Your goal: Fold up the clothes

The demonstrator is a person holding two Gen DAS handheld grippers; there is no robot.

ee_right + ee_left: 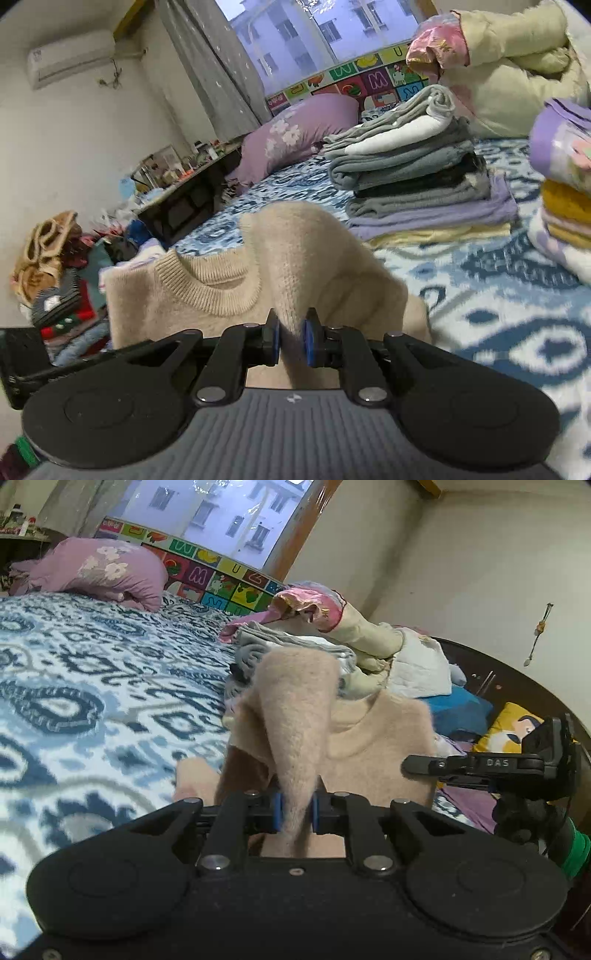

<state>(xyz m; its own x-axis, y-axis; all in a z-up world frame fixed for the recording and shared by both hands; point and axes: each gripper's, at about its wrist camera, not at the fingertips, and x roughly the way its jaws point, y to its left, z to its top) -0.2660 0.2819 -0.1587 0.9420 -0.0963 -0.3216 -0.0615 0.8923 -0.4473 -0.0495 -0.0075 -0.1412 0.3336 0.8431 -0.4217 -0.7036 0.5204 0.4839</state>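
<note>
Nearest, each hand-held gripper pinches a raised fold of the beige sweater: left hand-held gripper, right hand-held gripper. Sweater lies on the patterned bed, near a folded clothes stack farther right.

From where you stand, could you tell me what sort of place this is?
Most likely a home bedroom: a bed with a purple pillow, stacks of folded clothes, and a wall air conditioner.

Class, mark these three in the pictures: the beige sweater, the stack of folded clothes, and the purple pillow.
beige sweater point(207, 291): right wrist view, on the ribbed collar.
stack of folded clothes point(413, 166): right wrist view, on a grey folded layer in the middle.
purple pillow point(99, 568): left wrist view, on the flower print.
</note>
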